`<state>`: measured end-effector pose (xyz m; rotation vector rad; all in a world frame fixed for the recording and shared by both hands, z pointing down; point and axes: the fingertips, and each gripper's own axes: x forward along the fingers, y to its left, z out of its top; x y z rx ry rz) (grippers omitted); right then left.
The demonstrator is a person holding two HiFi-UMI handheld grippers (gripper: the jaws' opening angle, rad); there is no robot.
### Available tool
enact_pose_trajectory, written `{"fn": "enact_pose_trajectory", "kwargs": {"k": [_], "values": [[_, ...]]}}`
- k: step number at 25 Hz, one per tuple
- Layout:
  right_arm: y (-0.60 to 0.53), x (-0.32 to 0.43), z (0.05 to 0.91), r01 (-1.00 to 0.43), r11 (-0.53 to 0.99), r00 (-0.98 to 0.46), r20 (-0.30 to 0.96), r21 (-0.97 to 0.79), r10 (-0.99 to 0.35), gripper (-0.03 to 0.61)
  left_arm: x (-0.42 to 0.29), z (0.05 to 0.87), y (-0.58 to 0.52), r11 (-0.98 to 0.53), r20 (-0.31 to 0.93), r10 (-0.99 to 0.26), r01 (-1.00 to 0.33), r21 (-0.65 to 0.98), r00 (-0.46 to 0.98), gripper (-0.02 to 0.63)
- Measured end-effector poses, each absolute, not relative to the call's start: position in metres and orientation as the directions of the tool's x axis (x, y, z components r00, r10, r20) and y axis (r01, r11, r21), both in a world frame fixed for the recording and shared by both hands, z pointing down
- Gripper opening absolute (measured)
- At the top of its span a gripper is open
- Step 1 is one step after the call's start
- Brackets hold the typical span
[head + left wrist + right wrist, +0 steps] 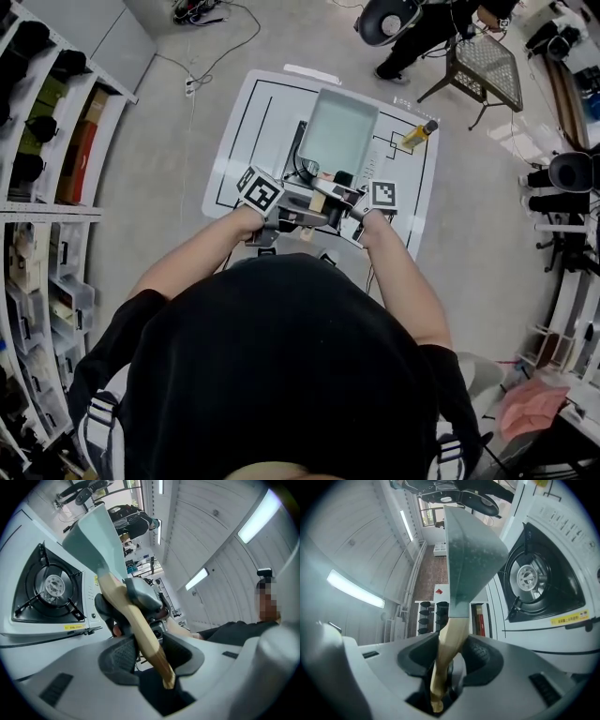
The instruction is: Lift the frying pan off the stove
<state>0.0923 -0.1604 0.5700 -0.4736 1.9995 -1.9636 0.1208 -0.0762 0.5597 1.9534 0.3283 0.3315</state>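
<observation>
A pale green square frying pan (339, 131) with a light wooden handle (317, 200) hangs above the white gas stove (51, 585), clear of the burner (529, 578). Both grippers meet on that handle from opposite sides. My left gripper (305, 208) is shut on the handle (149, 644) near its end. My right gripper (333, 194) is shut on the handle (451, 637) too, and it shows in the left gripper view as a grey clamp (140, 597) further up. The pan's body (468, 555) juts out tilted beyond the jaws. The pan hides most of the stove in the head view.
The stove stands on a white mat with black lines (244, 131) on the floor. A yellow bottle (419, 134) lies on the mat's right side. Shelves (47, 141) line the left wall. A wire-topped table (487, 66) and a person in black (422, 28) are at the top right.
</observation>
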Motion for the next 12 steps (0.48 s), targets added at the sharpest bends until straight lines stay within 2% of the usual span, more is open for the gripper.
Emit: {"fn": "enact_pose_trajectory", "kwargs": {"k": [12], "values": [[-0.169, 0.092, 0.541, -0.028, 0.057, -0.902, 0.001, -0.998, -0.432, 0.158, 0.121, 0.52, -0.081, -0.377, 0.04, 0.375, 0.113, 0.919, 0.926, 0.16]]}}
